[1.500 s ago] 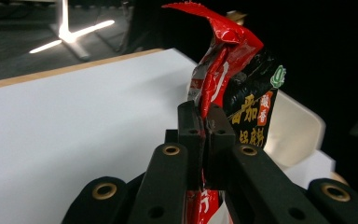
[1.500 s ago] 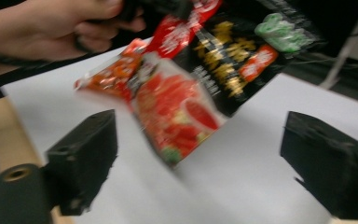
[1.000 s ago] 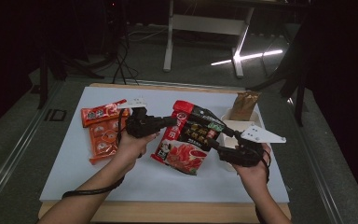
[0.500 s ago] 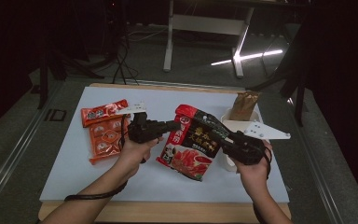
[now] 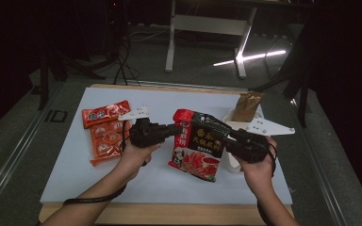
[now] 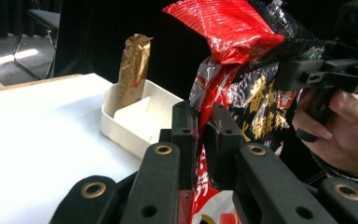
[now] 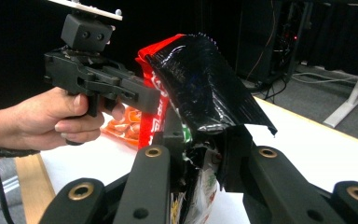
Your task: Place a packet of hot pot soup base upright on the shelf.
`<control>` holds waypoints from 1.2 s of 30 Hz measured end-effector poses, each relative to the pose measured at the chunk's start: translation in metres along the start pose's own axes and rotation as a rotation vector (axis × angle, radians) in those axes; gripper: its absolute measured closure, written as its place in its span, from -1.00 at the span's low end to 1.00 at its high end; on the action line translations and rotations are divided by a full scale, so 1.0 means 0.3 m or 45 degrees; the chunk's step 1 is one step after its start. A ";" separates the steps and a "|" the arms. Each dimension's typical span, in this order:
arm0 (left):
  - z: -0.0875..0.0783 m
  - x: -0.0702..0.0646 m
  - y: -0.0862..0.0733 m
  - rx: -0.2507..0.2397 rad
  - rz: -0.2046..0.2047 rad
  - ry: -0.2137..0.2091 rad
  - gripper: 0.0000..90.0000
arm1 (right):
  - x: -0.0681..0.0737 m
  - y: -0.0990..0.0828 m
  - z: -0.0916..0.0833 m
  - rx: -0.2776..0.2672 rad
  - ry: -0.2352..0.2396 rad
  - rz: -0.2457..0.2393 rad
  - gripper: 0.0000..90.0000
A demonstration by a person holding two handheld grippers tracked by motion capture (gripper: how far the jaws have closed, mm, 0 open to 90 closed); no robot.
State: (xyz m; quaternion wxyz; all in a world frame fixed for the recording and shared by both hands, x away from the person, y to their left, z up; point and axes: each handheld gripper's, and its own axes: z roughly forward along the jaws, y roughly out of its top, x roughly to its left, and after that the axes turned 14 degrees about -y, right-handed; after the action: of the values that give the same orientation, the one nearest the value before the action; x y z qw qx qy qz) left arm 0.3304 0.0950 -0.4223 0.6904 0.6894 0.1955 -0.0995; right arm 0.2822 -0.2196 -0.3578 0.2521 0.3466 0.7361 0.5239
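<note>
One red-and-black pouch [image 5: 198,143] held up over the middle of the white table [image 5: 169,183], between both tools. Left gripper [image 5: 172,131] clamped on the pouch's left edge; right gripper [image 5: 227,136] jaws have just been closing and pinch its right edge. Open table in front and at far left. One white tray [image 5: 231,162] just right of the pouch, one gold bag [image 5: 247,106] standing in it. Two orange packets [image 5: 104,134] near the left side.
</note>
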 end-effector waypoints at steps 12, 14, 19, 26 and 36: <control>-0.031 -0.030 -0.009 0.076 0.014 0.052 -0.29 | -0.057 0.058 -0.030 -0.028 0.009 -0.007 0.71; -0.040 -0.035 -0.012 0.068 0.021 0.021 -0.36 | -0.069 0.066 -0.036 -0.030 0.006 -0.010 0.71; -0.060 -0.051 -0.020 0.078 0.059 0.113 -0.65 | -0.099 0.081 -0.046 -0.026 -0.003 -0.012 0.70; -0.087 -0.066 -0.057 0.113 0.072 0.146 -0.83 | -0.149 0.095 -0.049 -0.030 -0.023 -0.016 0.70; -0.141 -0.070 -0.164 0.215 0.056 0.210 -0.98 | -0.250 0.114 -0.058 -0.066 -0.077 0.001 0.69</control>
State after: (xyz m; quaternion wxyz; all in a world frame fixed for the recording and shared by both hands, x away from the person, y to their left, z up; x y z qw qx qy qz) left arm 0.2857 0.1326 -0.4577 0.6133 0.7551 0.2276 -0.0433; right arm 0.3252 -0.2808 -0.3194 0.2830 0.3560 0.7141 0.5322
